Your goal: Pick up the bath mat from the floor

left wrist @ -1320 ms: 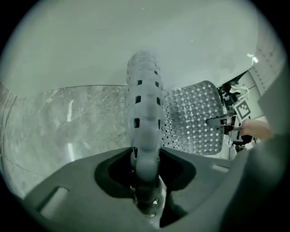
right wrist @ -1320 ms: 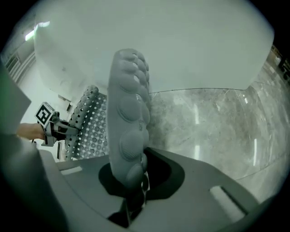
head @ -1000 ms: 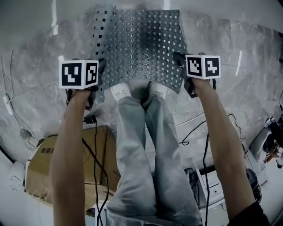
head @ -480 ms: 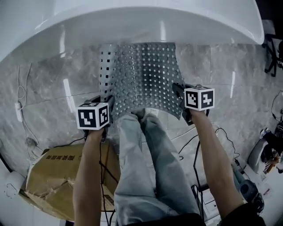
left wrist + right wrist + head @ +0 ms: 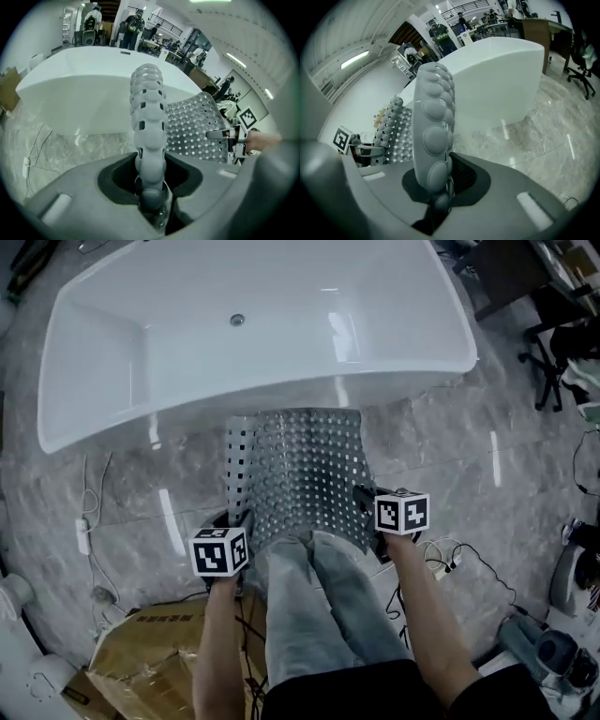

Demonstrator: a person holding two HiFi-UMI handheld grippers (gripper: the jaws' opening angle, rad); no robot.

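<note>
left tool (image 5: 240, 521): jaws narrow, clamped on bath mat (image 5: 300, 474) left edge | right tool (image 5: 364, 498): jaws nearly together, clamped on right edge | bath mat: spread between both tools, at 6 o'clock of bathtub (image 5: 253, 324), over floor (image 5: 141, 493)

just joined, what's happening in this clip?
A person standing beside a white bathtub holds a perforated bath mat with two grippers. The left gripper and the right gripper are each clamped on a near corner, and the mat is held up in front of the person's legs. Whether its far end has cleared the floor is unclear.
</note>
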